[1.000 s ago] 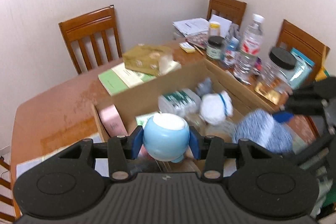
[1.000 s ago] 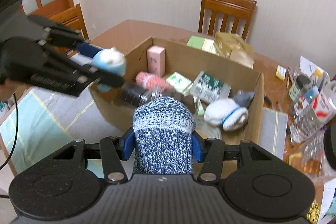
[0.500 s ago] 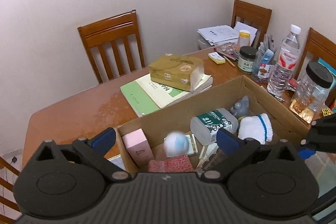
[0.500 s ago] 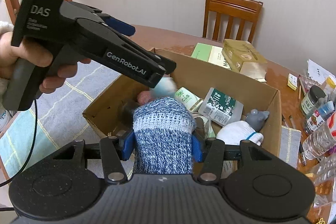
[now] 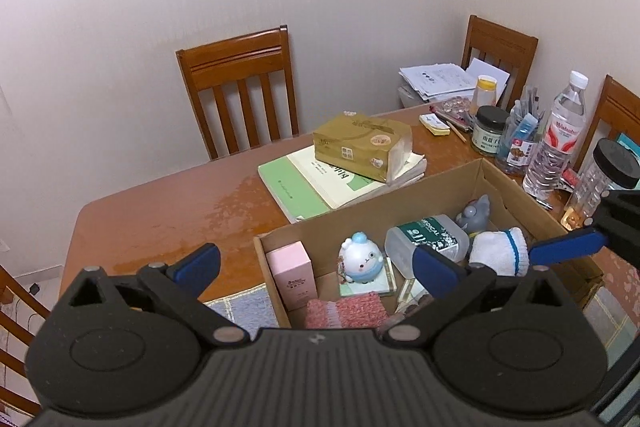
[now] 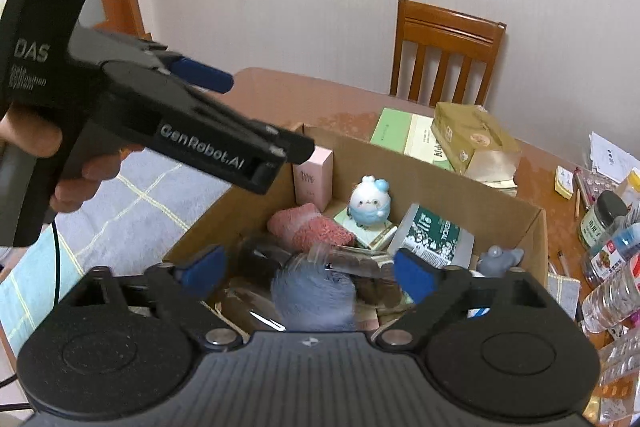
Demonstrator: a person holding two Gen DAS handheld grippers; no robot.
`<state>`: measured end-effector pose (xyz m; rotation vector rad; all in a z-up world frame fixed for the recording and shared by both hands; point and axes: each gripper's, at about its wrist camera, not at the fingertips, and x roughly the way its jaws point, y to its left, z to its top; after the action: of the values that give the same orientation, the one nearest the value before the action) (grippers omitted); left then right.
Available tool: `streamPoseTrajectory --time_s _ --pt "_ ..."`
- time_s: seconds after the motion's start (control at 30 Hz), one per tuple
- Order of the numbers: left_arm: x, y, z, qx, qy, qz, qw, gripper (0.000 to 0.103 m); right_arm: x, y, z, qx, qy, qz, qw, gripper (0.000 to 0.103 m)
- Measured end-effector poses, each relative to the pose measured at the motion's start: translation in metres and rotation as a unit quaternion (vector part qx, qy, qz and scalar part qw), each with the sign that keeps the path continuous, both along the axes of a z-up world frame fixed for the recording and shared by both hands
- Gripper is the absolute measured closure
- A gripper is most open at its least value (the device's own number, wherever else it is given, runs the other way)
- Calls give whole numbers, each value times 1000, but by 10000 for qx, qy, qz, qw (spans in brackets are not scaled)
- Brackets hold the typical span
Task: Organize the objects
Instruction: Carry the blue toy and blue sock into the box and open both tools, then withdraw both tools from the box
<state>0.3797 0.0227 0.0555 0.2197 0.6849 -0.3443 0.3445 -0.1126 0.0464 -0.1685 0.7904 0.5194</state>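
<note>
Cardboard box (image 5: 532, 205) sits near the front edge of a wooden worktop (image 5: 168, 211), open at the top and already crowded. Both tools hang above it, angled down. The left tool (image 5: 316, 263) stands with its blue pads wide apart and nothing between them. The right tool (image 6: 308, 269) has just been opening; a blue knitted sock (image 6: 314, 297) shows as a blur in the gap, clear of both pads, over the near end of the box.

Inside, a round blue-and-white toy figure (image 5: 362, 259) stands upright near the middle on a flat packet. A pink carton (image 5: 292, 275) stands beside it at the left wall, and a pink knitted cloth (image 5: 346, 311) lies in front. To the right lie a clear tub with a green label (image 5: 428, 237), a grey toy animal (image 5: 476, 213) and a rolled white sock (image 5: 498, 251).

The blue sock is likely light, soft and unbreakable; it would squash in a grip, so pinching its bunched middle seems best. The toy figure looks hard, smooth and rounded, so it may slip unless clamped across its widest part.
</note>
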Motion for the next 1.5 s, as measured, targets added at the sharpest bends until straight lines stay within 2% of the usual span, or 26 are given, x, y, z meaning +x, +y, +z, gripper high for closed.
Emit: streamPoseTrajectory --time_s 0.2,0.4,0.8,0.9,1.07,1.2,1.5 --pt "-13 1 11 26 -116 55 9999 1 1 -3 6 -91 200 -308 9993 0" --pt "-36 1 14 -28 -61 258 9996 1 1 -16 10 -277 474 -881 9946 0" --pt "-89 -11 -25 -155 914 812 9924 1 -26 -49 -14 -350 1038 -1876 9761 0" --pt "-97 -15 -28 -135 1027 954 9900 1 -33 -54 -19 -392 1143 -2071 9708 0" --pt "-104 -16 -22 -221 1195 1174 9856 1 -45 -58 -19 -576 1110 -2350 9639 0" --pt "-105 -17 -14 -186 1114 1207 9862 1 -52 -63 -11 -511 1126 -2502 9603 0" --pt "-103 -17 -2 -147 1100 1333 9848 1 -58 -63 8 -524 971 -2525 9613 0"
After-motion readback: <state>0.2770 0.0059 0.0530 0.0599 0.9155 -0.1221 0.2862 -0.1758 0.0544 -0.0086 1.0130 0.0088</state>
